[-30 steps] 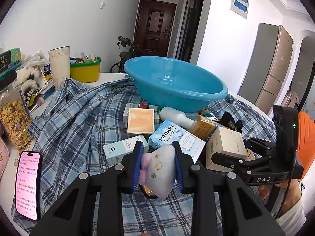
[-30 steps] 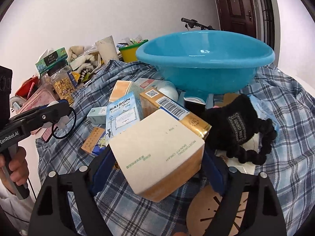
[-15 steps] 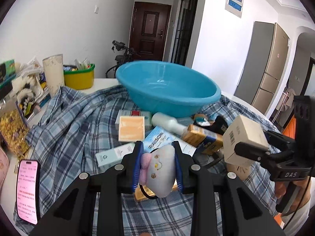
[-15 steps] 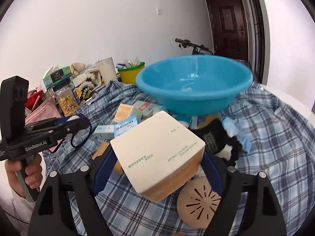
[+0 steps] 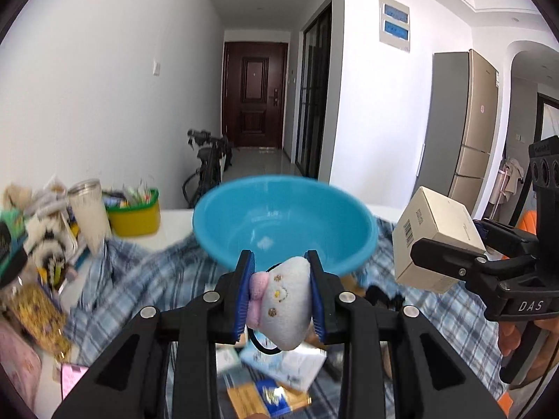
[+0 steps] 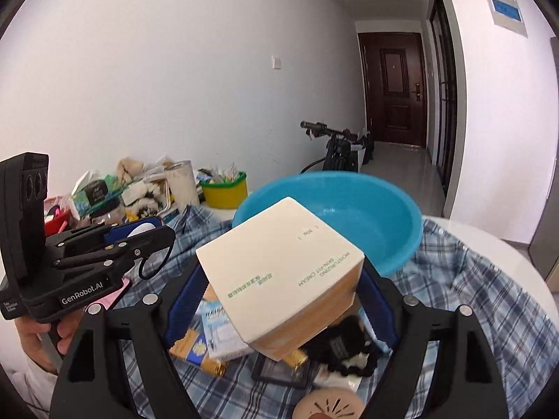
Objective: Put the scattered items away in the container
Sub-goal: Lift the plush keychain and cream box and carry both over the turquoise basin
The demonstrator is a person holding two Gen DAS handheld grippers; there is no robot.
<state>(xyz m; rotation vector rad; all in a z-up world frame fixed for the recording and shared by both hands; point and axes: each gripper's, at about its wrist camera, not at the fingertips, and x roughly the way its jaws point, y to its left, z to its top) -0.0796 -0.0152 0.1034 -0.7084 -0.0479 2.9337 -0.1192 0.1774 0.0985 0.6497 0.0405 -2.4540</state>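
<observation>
Carrying both loads toward the blue basin (image 5: 284,221), your left gripper (image 5: 280,295) pinching the plush charm (image 5: 283,309) and right gripper (image 6: 281,295) clamping the cream box (image 6: 279,265), you next need to reach over the rim and let go.

Black claws (image 5: 279,289) with blue pads (image 5: 244,300), silver screws, white "DAS" and "GenRobot.AI" lettering.

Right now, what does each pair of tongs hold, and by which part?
The left tongs pinch a small grey plush toy with a pink bow across its sides. The right tongs clamp a cream cardboard box by two opposite side faces.
</observation>
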